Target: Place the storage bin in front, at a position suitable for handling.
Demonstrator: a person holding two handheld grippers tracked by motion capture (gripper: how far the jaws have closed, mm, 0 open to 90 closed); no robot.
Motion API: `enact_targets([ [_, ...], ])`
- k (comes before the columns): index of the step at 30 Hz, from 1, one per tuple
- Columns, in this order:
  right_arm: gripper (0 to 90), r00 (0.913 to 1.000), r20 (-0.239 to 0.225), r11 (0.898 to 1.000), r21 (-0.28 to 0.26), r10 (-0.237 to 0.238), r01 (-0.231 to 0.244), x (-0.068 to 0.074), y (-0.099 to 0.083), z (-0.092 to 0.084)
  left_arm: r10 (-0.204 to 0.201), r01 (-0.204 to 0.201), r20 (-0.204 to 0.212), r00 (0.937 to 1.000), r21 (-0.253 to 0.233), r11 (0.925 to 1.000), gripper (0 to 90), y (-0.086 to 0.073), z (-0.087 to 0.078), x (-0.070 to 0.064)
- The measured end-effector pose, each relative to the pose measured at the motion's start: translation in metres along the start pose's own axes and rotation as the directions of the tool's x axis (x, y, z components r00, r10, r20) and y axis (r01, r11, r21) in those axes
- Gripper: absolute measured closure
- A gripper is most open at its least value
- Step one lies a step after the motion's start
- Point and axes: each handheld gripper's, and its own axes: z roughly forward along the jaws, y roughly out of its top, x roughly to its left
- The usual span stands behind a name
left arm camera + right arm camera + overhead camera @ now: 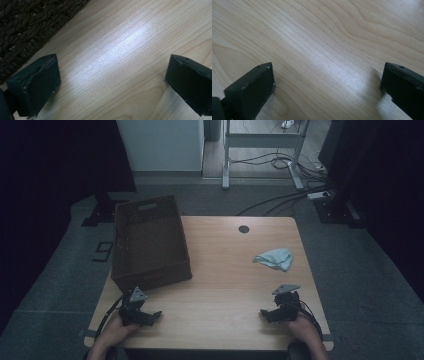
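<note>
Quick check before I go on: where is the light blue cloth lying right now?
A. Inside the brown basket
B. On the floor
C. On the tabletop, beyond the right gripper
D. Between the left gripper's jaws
C: the high view shows the cloth crumpled on the bare table, past the open right gripper and apart from the basket.

Your left gripper [150, 316] low at counter [225, 270] near edge, fingers [37, 82] spread wide, empty. Your right gripper [270, 314] likewise at counter near edge, fingers wide, empty.
</note>
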Motion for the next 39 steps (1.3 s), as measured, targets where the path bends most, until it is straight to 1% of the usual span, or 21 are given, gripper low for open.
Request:
enact_targets([
  [6, 0.0, 0.9998, 0.012, 1.0, -0.026, 0.014, -0.013, 0.001, -0.001, 0.001, 0.006, -0.006, 0.004, 1.0, -0.003, 1.0, 0.0, -0.001, -0.001, 0.0],
  [15, 0.0, 0.9999, 0.01, 1.0, -0.028, 0.012, -0.011, 0.001, -0.001, 0.002, 0.01, -0.01, 0.01, 0.9999, -0.004, 0.9999, 0.0, -0.002, -0.001, 0.001],
  [20, 0.0, 0.9999, 0.01, 1.0, -0.024, 0.01, -0.01, 0.0, 0.0, 0.002, 0.012, -0.012, 0.01, 0.9999, -0.005, 0.9999, 0.0, -0.002, -0.002, 0.001],
  [25, 0.0, 1.0, -0.003, 1.0, 0.004, 0.007, -0.007, 0.0, 0.003, 0.001, 0.017, -0.017, 0.015, 0.9997, -0.008, 0.9998, 0.0, -0.003, -0.002, 0.002],
  [27, 0.0, 1.0, -0.007, 1.0, 0.005, 0.007, -0.007, 0.0, 0.003, 0.001, 0.018, -0.018, 0.016, 0.9997, -0.009, 0.9998, 0.0, -0.003, -0.002, 0.002],
  [29, 0.1, 0.9999, -0.016, 1.0, -0.004, 0.001, -0.001, 0.001, 0.005, -0.001, 0.02, -0.02, 0.017, 0.9997, -0.009, 0.9998, 0.0, -0.004, -0.002, 0.002],
  [30, 0.1, 1.0, -0.008, 1.0, -0.031, -0.001, 0.001, 0.0, 0.007, -0.004, 0.02, -0.02, 0.018, 0.9996, -0.01, 0.9997, 0.0, -0.004, -0.002, 0.002],
  [32, 0.1, 0.9999, -0.007, 0.999, -0.05, -0.008, 0.007, 0.0, 0.01, -0.009, 0.021, -0.021, 0.018, 0.9996, -0.01, 0.9997, 0.0, -0.004, -0.002, 0.002],
  [33, 0.1, 0.9999, -0.007, 0.999, -0.05, -0.008, 0.007, 0.0, 0.01, -0.009, 0.021, -0.021, 0.018, 0.9996, -0.01, 0.9997, 0.0, -0.004, -0.002, 0.002],
  [34, 0.3, 1.0, -0.002, 0.998, -0.069, -0.009, 0.009, -0.001, 0.011, -0.012, 0.021, -0.021, 0.018, 0.9996, -0.01, 0.9997, 0.0, -0.004, -0.002, 0.002],
  [39, 1.0, 0.9998, 0.007, 0.996, -0.083, -0.017, 0.018, -0.006, 0.012, -0.017, 0.021, -0.021, 0.018, 0.9996, -0.01, 0.9997, 0.0, -0.004, -0.002, 0.002],
])
